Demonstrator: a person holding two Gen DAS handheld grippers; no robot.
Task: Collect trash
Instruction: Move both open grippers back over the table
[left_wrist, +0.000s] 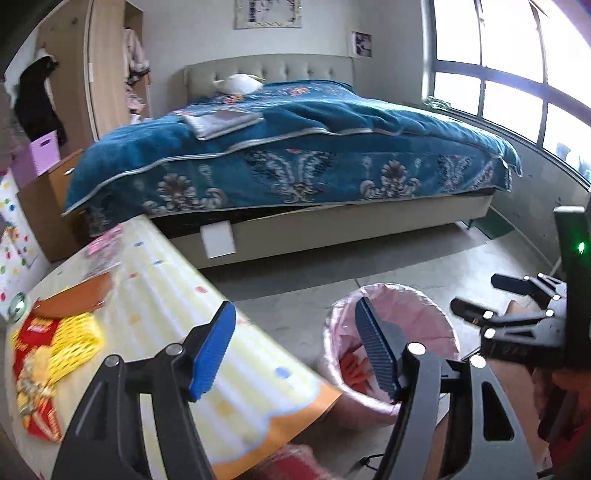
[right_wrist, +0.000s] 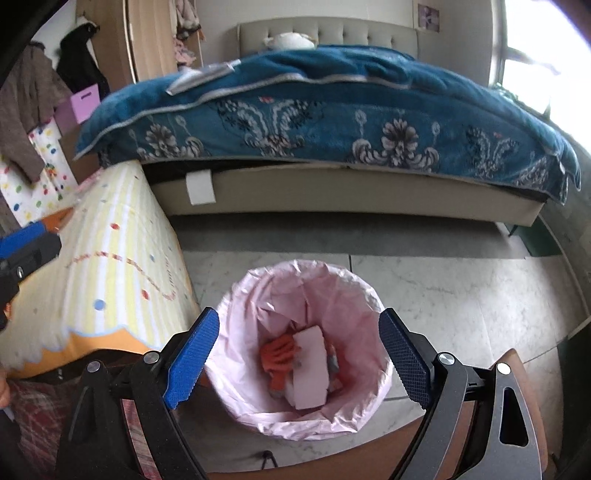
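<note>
A bin with a pink liner (right_wrist: 354, 295) stands on the floor beside the table; it holds an orange wrapper (right_wrist: 279, 356) and a pale pink box (right_wrist: 310, 369). My right gripper (right_wrist: 299, 358) is open and empty, directly above the bin. My left gripper (left_wrist: 295, 350) is open and empty, over the table's corner, with the bin (left_wrist: 428, 306) to its right. A red and yellow snack packet (left_wrist: 48, 365) and an orange packet (left_wrist: 79, 299) lie on the table at the left. The right gripper also shows in the left wrist view (left_wrist: 491, 299).
The table has a yellow striped cloth (left_wrist: 173, 306) with dots. A bed with a blue blanket (left_wrist: 295, 147) stands behind. Grey tiled floor (right_wrist: 461, 295) lies between bed and bin. A wardrobe and pink box (left_wrist: 44, 151) are at the far left.
</note>
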